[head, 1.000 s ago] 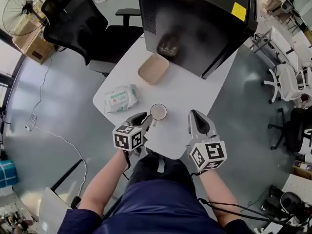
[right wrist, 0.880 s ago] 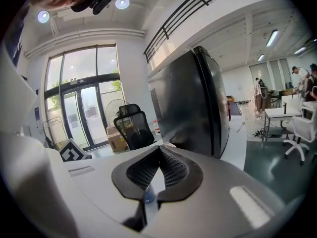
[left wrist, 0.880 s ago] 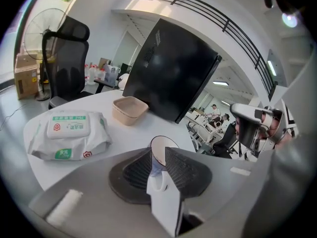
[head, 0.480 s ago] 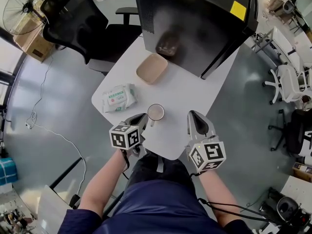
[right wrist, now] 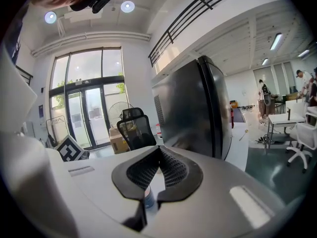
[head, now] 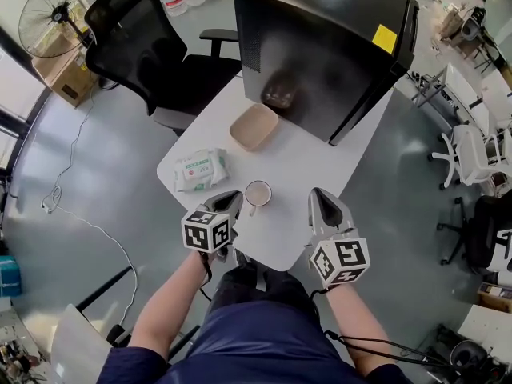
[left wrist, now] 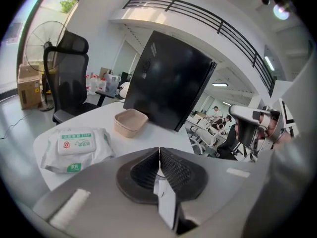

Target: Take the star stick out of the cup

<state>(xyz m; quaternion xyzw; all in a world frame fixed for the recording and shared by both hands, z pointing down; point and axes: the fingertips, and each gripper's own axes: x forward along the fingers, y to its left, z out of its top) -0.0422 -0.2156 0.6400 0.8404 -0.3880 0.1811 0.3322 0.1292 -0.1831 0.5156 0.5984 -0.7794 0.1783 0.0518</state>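
The left gripper point(head: 230, 198) is held with its jaws pressed together and nothing caught between them, as is plainly shown in the left gripper view. The right gripper point(head: 322, 197) is likewise closed at the tips, with nothing held.

Just beyond the left gripper's tips and slightly to their right, the cup point(head: 258, 192) is found standing upright on the white table point(head: 304, 166). It is placed between the two grippers, nearer the left one, and is touched by neither.

The star stick is to be looked for in that cup, yet from above only a pale inside is seen, and the stick itself cannot be made out. It is judged to be light, thin and fairly stiff, with a star end that could be snapped by a hard squeeze. It would best be pinched on the shaft just above the rim and drawn straight up. The cup, likely light too, would need to be steadied so that it is not tipped.

Farther off, a pack of wipes point(head: 202, 170) is seen to the left, with a tan bowl point(head: 254, 126) and a black screen point(head: 320, 46) beyond.
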